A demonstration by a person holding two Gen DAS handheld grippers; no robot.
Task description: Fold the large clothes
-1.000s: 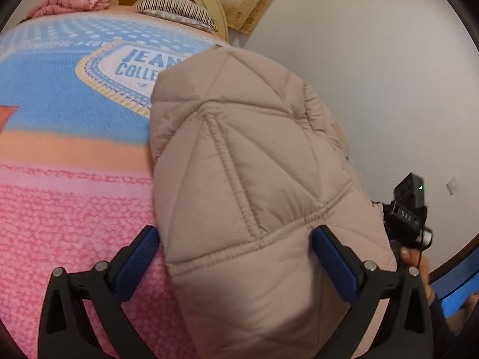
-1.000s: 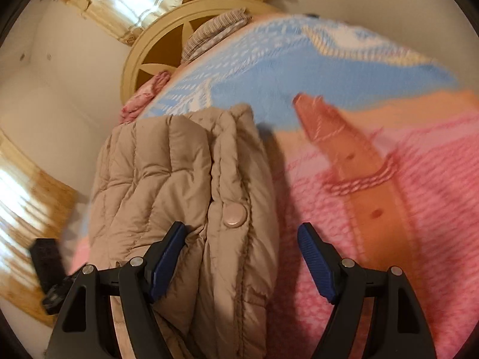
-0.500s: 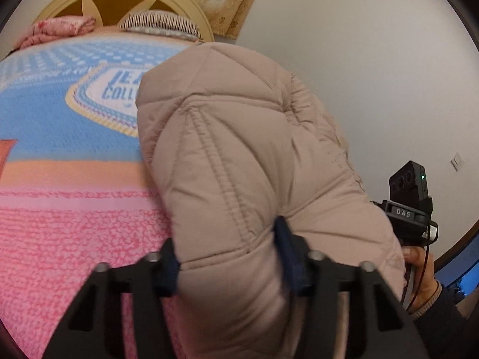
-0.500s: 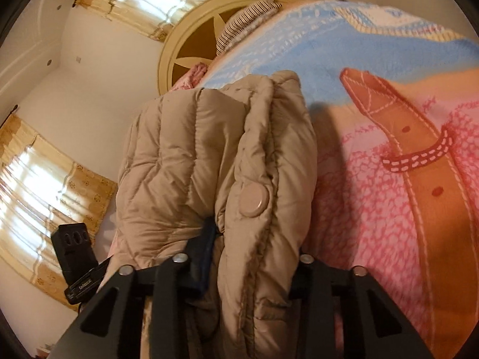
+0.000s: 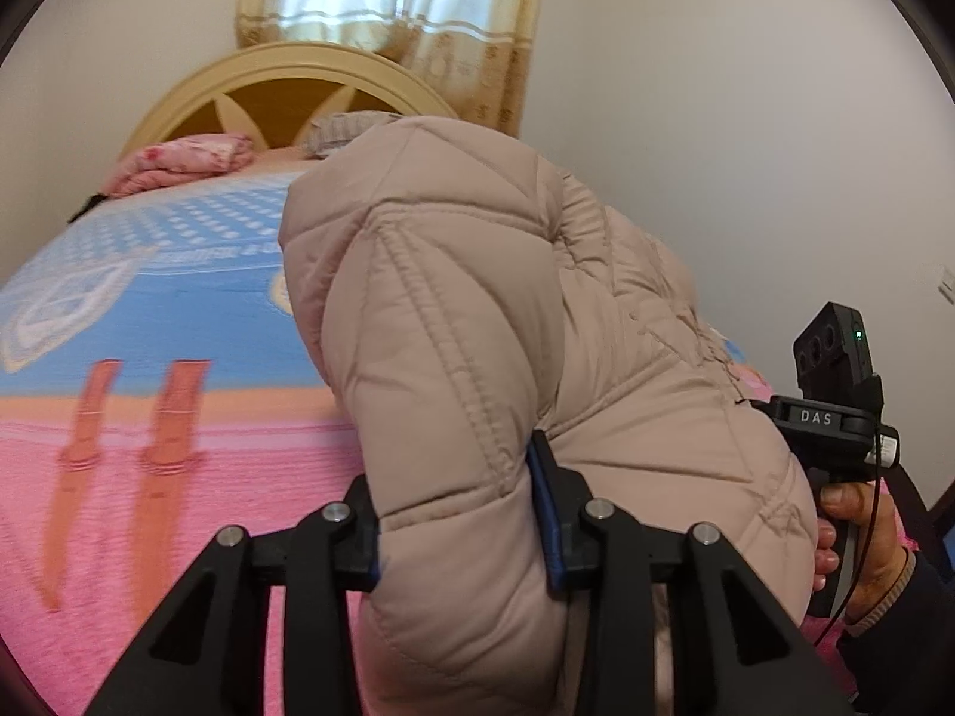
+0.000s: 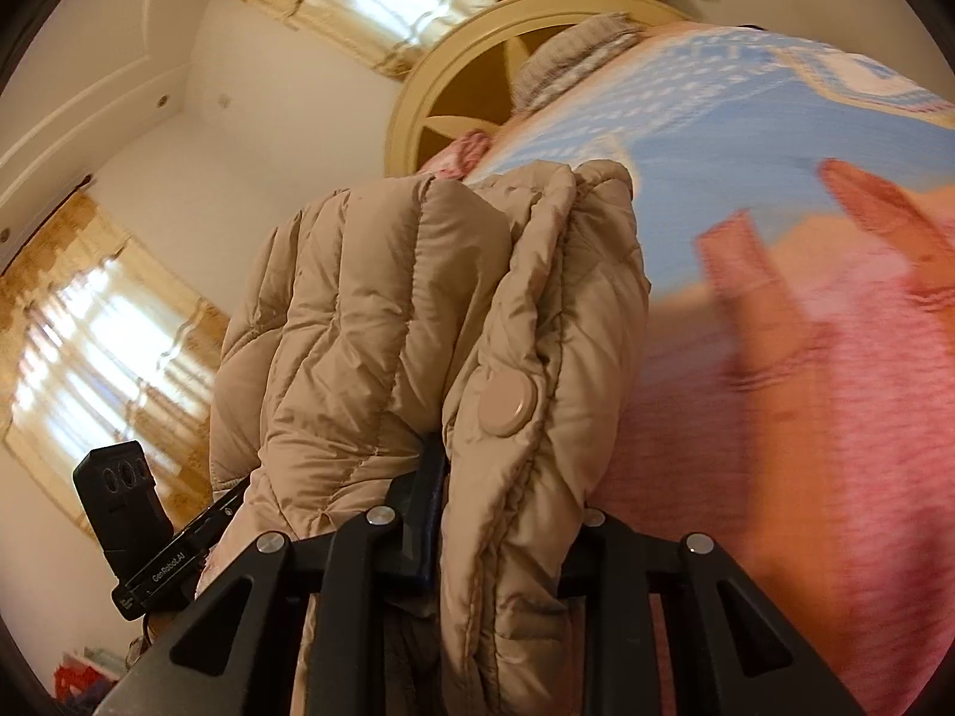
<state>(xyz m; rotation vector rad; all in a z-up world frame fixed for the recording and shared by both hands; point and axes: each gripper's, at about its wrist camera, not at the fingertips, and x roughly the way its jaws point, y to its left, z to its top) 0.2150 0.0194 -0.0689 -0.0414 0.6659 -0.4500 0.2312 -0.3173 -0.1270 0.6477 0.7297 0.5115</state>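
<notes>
- The bed (image 5: 149, 477), under a pink-and-blue printed blanket, fills the scene below and behind the garment, with a rounded headboard (image 5: 280, 77) at the far end.
- The beige quilted jacket (image 5: 477, 328) is bundled in front of you and held between your two grippers above the blanket. Whether its lower part touches the bed is hidden, so I cannot say.
- Handling, in my judgement: puffy, soft and light, with a smooth shell that looks slippery. It compresses under the pads and will sag and spring open when released. Take hold at stitched seams and edge bands, not at mid-panel.
- Your left gripper (image 5: 459, 513) is closing, its blue pads sunk into a quilted fold with a stitched seam, the padding bulging either side.
- Your right gripper (image 6: 501, 513) is closing too, pinching the front placket edge just below the snap. The right-hand pad is buried in fabric, so this is a probable reading.
- Your right hand (image 5: 859, 543) shows on its handle at the left view's edge, beside the jacket.
- The snap button (image 6: 507, 403) sits on the placket, a firm landmark for locating the front edge.
</notes>
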